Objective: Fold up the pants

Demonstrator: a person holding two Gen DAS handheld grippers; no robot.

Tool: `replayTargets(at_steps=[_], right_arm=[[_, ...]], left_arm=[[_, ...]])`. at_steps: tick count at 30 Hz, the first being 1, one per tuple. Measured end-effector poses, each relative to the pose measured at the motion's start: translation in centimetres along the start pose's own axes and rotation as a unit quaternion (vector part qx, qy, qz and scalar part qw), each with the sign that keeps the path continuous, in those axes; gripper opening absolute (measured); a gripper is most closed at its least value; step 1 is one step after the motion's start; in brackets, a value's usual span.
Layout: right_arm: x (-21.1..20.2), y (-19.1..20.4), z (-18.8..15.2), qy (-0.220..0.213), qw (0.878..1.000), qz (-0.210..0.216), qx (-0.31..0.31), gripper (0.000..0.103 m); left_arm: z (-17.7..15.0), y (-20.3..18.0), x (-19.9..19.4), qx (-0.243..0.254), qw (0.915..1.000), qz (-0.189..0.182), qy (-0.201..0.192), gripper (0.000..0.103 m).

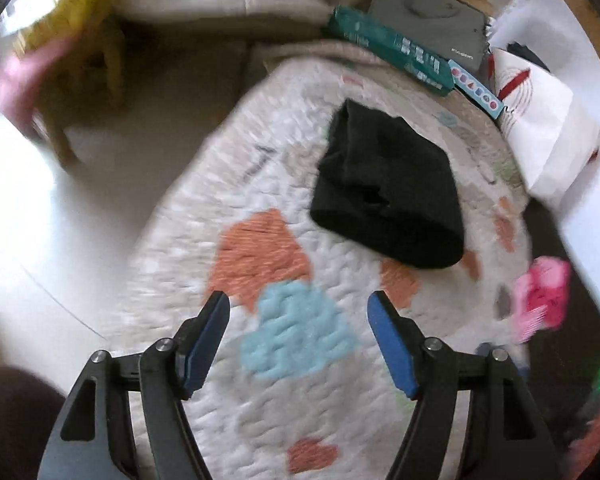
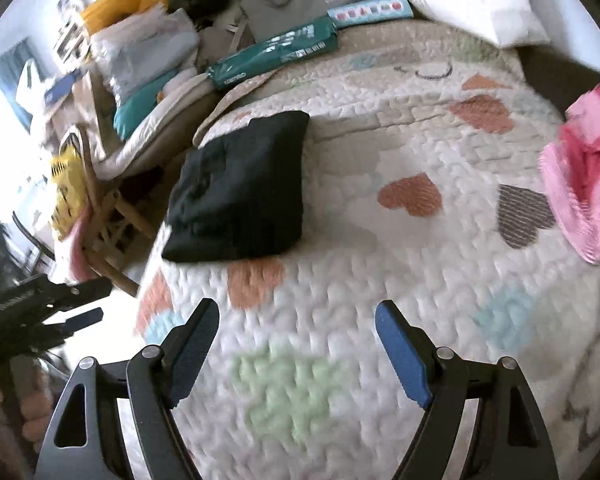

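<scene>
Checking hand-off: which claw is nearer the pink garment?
Right. The right claw has the pink garment just off its right; the left claw sits farther away.

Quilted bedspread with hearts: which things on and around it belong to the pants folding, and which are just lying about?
Job:
- folded black fabric pants
- quilted white bedspread with coloured hearts, the work surface
- left claw, open, empty
- right claw, open, empty

Lying about:
- pink frilled garment
- long teal printed pack
- flat grey bag
- white paper bag
</scene>
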State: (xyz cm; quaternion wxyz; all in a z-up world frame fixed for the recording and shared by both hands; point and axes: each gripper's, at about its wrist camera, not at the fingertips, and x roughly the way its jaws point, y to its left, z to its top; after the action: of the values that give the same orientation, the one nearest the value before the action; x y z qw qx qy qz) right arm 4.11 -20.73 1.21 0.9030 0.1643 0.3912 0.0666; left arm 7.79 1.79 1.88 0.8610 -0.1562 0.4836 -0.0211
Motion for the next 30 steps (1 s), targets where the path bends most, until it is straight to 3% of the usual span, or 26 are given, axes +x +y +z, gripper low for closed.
replayTargets(at_steps=[3, 6, 12, 17, 25, 30], right_arm=[[-1.4, 0.9, -1.9, -0.009, 0.999, -0.026, -0.027, 0.085], [-2.7, 1.3, -2.1, -0.02, 0.999, -0.026, -0.021, 0.085], [-6.0, 2.1, -0.9, -0.059, 0.998, -0.009, -0.008, 0.086], [-6.7, 4.3, -0.8, -0.085, 0.995, -0.028, -0.045, 0.088], [-4.7, 3.4, -2.8, -0.086, 0.992, -0.073, -0.058, 0.088], [-3.1, 1.3, -3.4, -0.08, 0.992, -0.091, -0.041, 0.088]], left_arm=[[-2.4, -1.1, -2.9, 0.04, 0.9973, 0.043, -0.042, 0.071], [-3.9, -1.5, -5.9, 0.059, 0.9939, 0.06, -0.072, 0.071], [-4.9, -1.7, -10.4, 0.047, 0.9876, 0.088, -0.121, 0.077], [-5.0, -2.6, -11.2, 0.067, 0.9808, 0.109, -0.147, 0.081], [-5.5, -3.1, -6.8, 0.072, 0.9876, 0.091, -0.106, 0.081], [-5.9, -3.6, -4.0, 0.086, 0.9868, 0.106, -0.087, 0.081]])
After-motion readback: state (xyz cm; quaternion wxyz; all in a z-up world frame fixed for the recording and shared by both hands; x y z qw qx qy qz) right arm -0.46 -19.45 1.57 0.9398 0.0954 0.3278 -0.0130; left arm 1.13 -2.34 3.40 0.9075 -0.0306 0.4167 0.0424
